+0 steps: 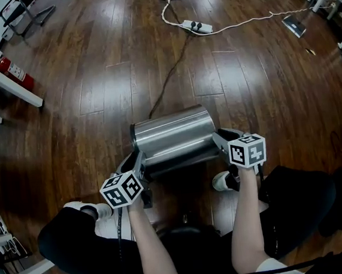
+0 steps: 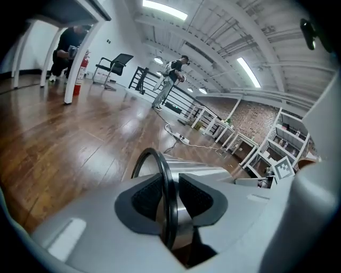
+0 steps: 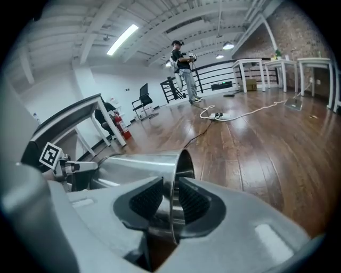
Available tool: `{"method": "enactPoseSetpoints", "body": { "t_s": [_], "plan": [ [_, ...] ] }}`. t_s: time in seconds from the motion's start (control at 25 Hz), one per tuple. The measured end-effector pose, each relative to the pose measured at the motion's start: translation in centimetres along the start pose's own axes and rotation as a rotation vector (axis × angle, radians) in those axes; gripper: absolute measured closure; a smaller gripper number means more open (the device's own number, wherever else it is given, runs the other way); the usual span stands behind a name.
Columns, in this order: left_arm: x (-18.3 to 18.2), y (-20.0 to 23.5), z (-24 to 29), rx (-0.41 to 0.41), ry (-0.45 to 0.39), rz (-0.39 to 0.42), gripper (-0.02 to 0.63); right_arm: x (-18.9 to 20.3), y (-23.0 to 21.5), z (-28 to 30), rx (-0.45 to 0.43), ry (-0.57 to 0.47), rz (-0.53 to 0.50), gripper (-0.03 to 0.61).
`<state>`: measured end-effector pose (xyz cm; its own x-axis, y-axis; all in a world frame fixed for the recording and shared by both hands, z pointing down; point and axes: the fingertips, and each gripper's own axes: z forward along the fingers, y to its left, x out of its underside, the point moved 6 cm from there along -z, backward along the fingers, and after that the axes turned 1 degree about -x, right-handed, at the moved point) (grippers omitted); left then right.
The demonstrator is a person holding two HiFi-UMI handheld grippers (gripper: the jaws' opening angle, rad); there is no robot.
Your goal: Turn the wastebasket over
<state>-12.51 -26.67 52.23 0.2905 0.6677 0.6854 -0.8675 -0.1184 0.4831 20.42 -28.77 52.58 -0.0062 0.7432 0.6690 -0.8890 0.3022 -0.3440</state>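
A shiny metal wastebasket (image 1: 174, 140) lies on its side on the wooden floor, right in front of my feet. Its end with the black rim (image 2: 160, 160) points left in the head view, and its bare metal edge (image 3: 178, 160) points right. My left gripper (image 1: 138, 160) grips that black rim, with one pad inside it and one outside (image 2: 169, 200). At the other end, my right gripper (image 1: 217, 136) is shut on the thin metal edge, and the pads press it from both sides (image 3: 171, 201). The basket's inside is hidden.
A black cable (image 1: 171, 79) runs from the basket's far side toward a white power strip (image 1: 197, 26). A white table leg (image 1: 10, 88) and a red fire extinguisher (image 1: 11, 69) stand at the left. My shoes (image 1: 223, 181) are close under the basket. A person (image 2: 173, 80) stands far off.
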Motion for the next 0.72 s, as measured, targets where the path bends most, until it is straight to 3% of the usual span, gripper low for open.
{"method": "enactPoseSetpoints", "body": {
  "t_s": [0.12,0.32,0.44,0.52,0.72],
  "plan": [
    [0.2,-0.1,-0.1,-0.011,0.008,-0.012,0.506,0.3,0.0,-0.1,-0.025,0.0,0.052,0.528],
    [0.0,-0.4,-0.9,-0.089,0.062,0.06,0.508,0.6,0.4,-0.1,-0.062,0.045,0.055,0.532],
    [-1.4,-0.4,-2.5,-0.123,0.011,0.063,0.517,1.1,1.1,0.4,-0.129,0.026,0.09,0.537],
    [-3.4,-1.3,-3.6,-0.132,-0.043,0.123,0.523,1.5,1.7,0.9,-0.16,0.032,0.101,0.537],
    [-7.3,-4.7,-5.5,-0.134,-0.112,0.382,0.537,3.9,3.4,3.3,-0.183,0.084,0.138,0.537]
  ]
}}
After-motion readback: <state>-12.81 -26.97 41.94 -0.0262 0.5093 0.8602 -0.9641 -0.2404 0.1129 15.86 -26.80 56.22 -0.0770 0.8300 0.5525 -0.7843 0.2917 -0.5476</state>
